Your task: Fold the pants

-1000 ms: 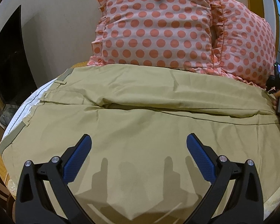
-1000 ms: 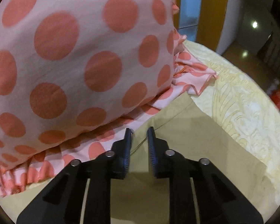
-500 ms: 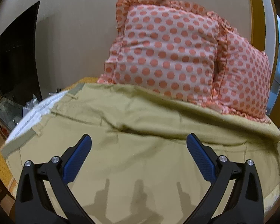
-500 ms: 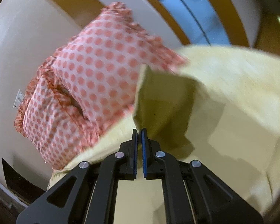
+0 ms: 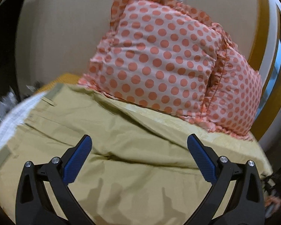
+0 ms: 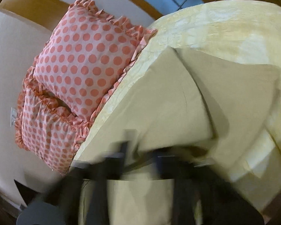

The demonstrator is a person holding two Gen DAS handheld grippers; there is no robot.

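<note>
Behind everything stands a plain beige wall, and below it a bed with a pale yellow cover carries the work. On this bed the khaki pants lie spread out, with the waistband and its white lining at the left edge of the left wrist view. In the right wrist view one part of the pants is lifted off the bed and hangs as a raised flap over the rest, so my judgement is that a fold is being carried across.

The left gripper hovers above the middle of the cloth with its blue fingers spread wide and nothing between them. The right gripper is badly blurred; the fabric seems to run down into it, but I cannot tell if its fingers are closed on the cloth or not.

To do this step well, I think the lifted part should travel low and flat, so that its edge lands parallel to the edge below. The free left gripper could press the lower layer, so it does not slide or wrinkle. A soft crease already crosses the middle and may need smoothing.

Two polka-dot pillows lean against the wall just beyond the pants, near enough to catch a wide swing.

Hard to make out: the leg ends are not clearly shown in either view, the left margin of the left wrist view is smeared, and dark objects at its lower right corner cannot be identified.
</note>
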